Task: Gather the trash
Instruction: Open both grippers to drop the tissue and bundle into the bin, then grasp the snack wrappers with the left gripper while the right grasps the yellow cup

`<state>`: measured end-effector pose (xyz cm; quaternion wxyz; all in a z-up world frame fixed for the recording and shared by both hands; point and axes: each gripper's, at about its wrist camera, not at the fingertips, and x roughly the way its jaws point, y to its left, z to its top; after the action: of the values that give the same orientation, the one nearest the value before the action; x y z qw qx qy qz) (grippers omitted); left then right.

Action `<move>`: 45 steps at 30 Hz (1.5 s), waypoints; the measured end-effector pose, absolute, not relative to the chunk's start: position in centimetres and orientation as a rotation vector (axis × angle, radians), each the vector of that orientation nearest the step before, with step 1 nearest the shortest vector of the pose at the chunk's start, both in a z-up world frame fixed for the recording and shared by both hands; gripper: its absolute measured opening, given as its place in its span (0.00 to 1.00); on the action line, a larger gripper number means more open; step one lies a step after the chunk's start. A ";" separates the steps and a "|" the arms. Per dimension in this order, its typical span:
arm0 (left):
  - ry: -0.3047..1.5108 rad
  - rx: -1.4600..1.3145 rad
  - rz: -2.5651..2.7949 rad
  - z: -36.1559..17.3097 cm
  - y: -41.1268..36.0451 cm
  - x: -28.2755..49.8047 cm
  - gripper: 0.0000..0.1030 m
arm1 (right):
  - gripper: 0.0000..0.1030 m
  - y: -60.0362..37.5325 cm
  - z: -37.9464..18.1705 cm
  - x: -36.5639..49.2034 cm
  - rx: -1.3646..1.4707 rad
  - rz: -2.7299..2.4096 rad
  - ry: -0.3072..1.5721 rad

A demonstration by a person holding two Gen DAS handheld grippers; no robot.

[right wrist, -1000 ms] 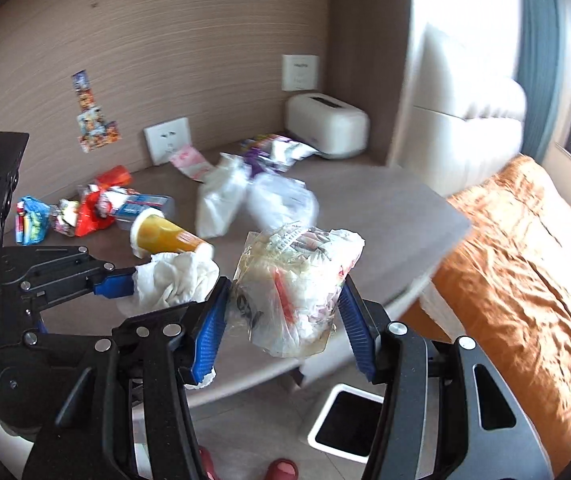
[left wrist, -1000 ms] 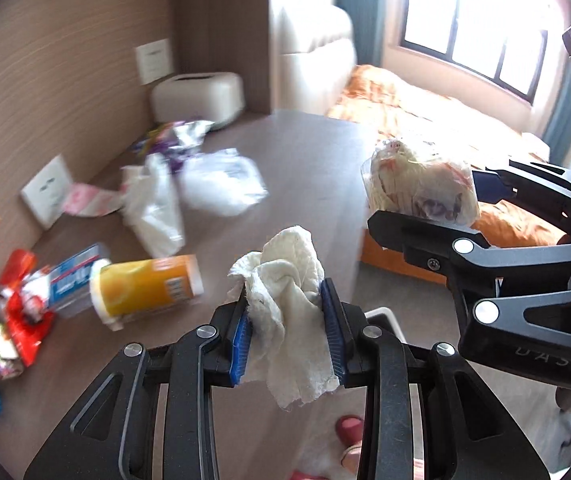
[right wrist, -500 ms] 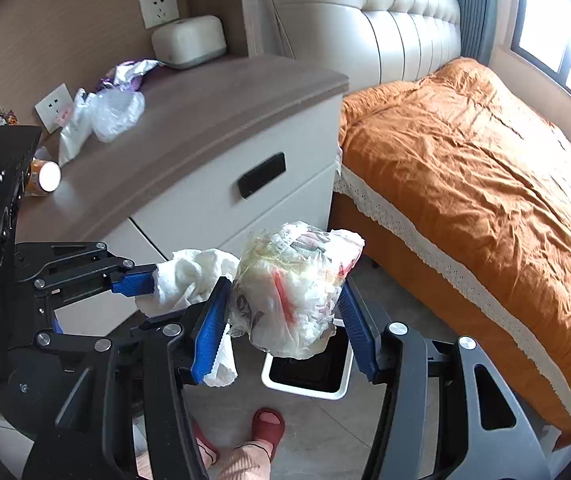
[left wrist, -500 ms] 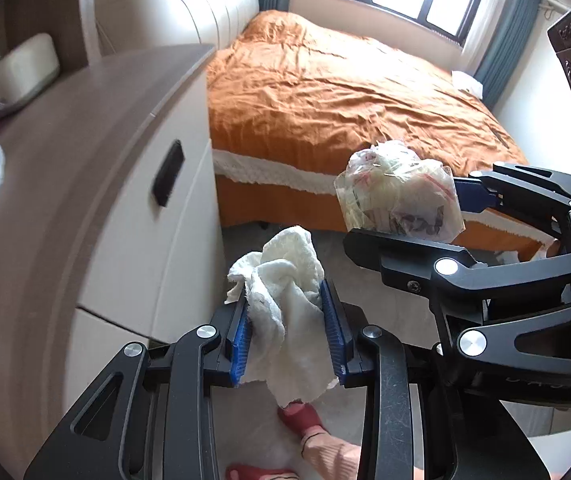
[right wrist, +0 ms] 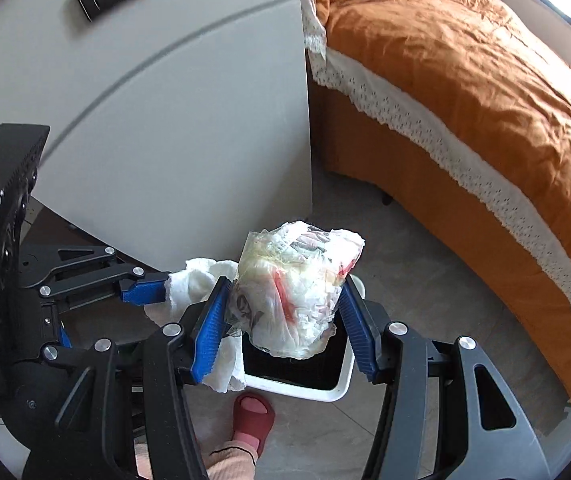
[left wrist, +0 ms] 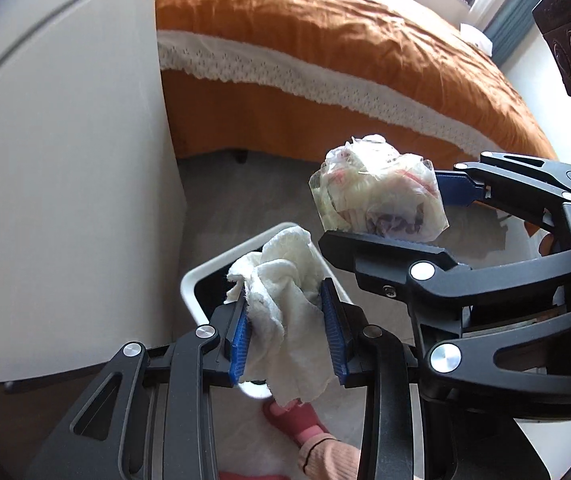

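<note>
- While I look down, my left gripper (left wrist: pixel 288 334) pinches a white crumpled tissue (left wrist: pixel 283 312) tight.
- My right gripper (right wrist: pixel 285 330) squeezes a clear bag of scraps (right wrist: pixel 295 288).
- Both hang over a white trash bin (right wrist: pixel 339 386) on the floor, next to a white cabinet (right wrist: pixel 165 120) and an orange bed (right wrist: pixel 465 80).
- I see a red slipper (right wrist: pixel 253 414) below.

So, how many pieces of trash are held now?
2. A white tissue in the left gripper, a crumpled plastic bag in the right gripper, both above the bin.

Black linkage left gripper (left wrist: pixel 287 332), silver screws, blue ribbed fingers (left wrist: pixel 240 338), red slipper (right wrist: pixel 254 416)
</note>
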<state>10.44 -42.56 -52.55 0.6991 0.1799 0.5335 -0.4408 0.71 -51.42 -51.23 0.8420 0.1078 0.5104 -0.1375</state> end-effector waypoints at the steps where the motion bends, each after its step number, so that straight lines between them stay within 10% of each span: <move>1: 1.199 0.402 -0.980 -54.5 -42.7 10.4 0.34 | 0.55 -51.9 -53.2 0.7 0.249 -0.287 1.082; 2: 1.213 0.408 -0.971 -56.0 -42.7 10.4 0.43 | 0.57 -52.1 -54.5 0.8 0.258 -0.287 1.090; 3: 1.242 0.418 -0.961 -57.7 -42.8 10.4 0.84 | 0.78 -52.6 -56.2 0.8 0.263 -0.304 1.105; 4: 1.263 0.415 -0.960 -59.6 -42.7 10.3 0.95 | 0.97 -53.0 -57.4 0.7 0.272 -0.316 1.105; 14: 1.267 0.466 -0.919 -61.0 -42.6 9.9 0.95 | 0.95 -52.5 -58.5 0.4 0.237 -0.343 1.155; 45: 0.845 0.220 -0.473 -20.7 -27.0 8.8 0.95 | 0.96 -38.3 -19.2 3.6 -0.034 0.034 0.637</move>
<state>8.78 -27.03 -20.70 0.8793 0.1054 0.4052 -0.2268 3.55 -38.34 -19.20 0.9495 -0.0170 0.3129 0.0167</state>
